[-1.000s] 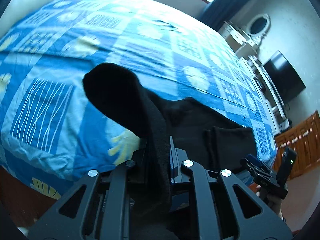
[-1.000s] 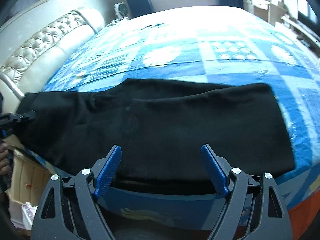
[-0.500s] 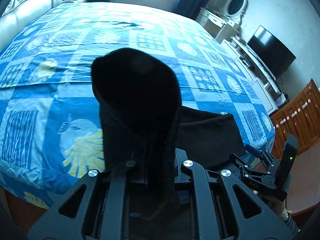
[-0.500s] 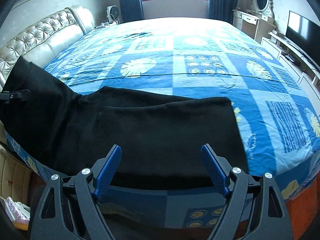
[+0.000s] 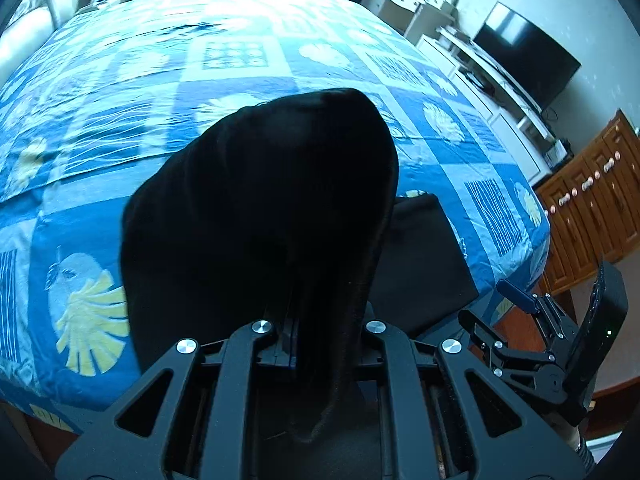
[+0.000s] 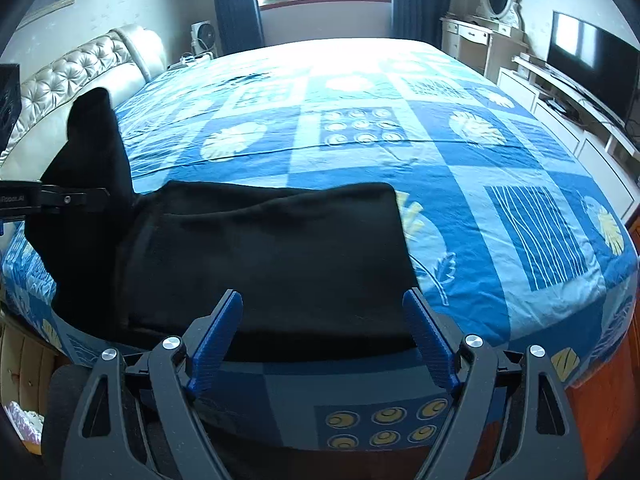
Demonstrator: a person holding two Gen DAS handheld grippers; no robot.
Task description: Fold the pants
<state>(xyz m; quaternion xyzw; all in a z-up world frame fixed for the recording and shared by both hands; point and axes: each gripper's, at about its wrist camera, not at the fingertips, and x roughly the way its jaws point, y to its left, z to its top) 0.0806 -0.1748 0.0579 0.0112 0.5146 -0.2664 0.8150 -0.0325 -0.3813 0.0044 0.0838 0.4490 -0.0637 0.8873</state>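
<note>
Left wrist view: your left claw (image 5: 294,340) clenching raised end of black pants (image 5: 256,216) — cloth arching up over bed (image 5: 120,80), hiding what lies under it. Flat remainder showing to right, your right claw (image 5: 516,300) waiting beyond it at bed's near edge.

Right wrist view: right claw (image 6: 320,340) gaping, empty, hovering at near hem. Pants (image 6: 272,256) lying long axis left-to-right along near edge of bed (image 6: 480,152); lifted end at far left — you're needing travel rightward. Plenty of open bedspread behind and to right.
</note>
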